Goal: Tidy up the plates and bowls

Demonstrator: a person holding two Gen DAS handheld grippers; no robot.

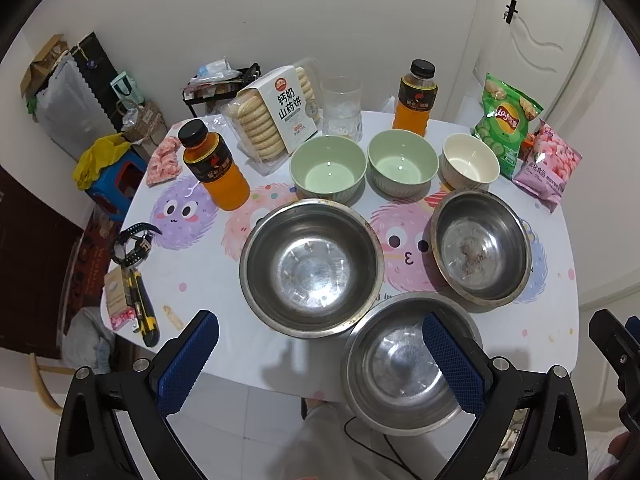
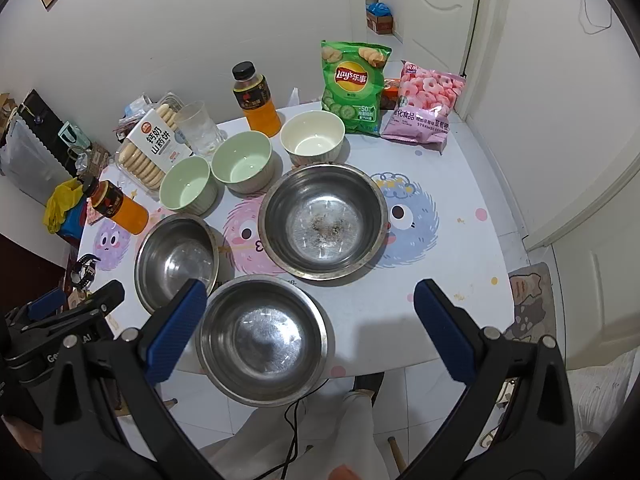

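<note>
1. my left gripper (image 1: 320,364) hangs above the near edge of the table (image 1: 208,280), tilted steeply down, jaws spread wide with nothing between the blue pads.
2. my right gripper (image 2: 308,332) is just as wide and empty, also pointing down over the near edge.
3. three steel bowls sit in a cluster on the near half of the table. the nearest steel bowl (image 2: 262,340) hangs over the table's front edge, and in the right wrist view it lies partly between my right gripper's fingers but untouched.
4. the left steel bowl (image 1: 312,266) sits near the middle, its rim close against the nearest bowl's rim.
5. the right steel bowl (image 2: 323,220) has brownish specks on its bottom.
6. behind them stands a row of three ceramic bowls, all upright and empty: a left green bowl (image 1: 328,168), a middle green bowl (image 1: 402,162) just beside it, and a cream bowl (image 1: 471,160) to the right.
7. along the back i see a box of biscuits (image 1: 276,112), a clear glass (image 1: 342,108), and an orange drink bottle (image 1: 414,98).
8. a second orange drink bottle (image 1: 214,164) stands on the left side.
9. a green chips bag (image 2: 354,84) and a pink snack bag (image 2: 426,106) stand at the far right.
10. a utility knife (image 1: 142,304) lies by the left edge.
</note>
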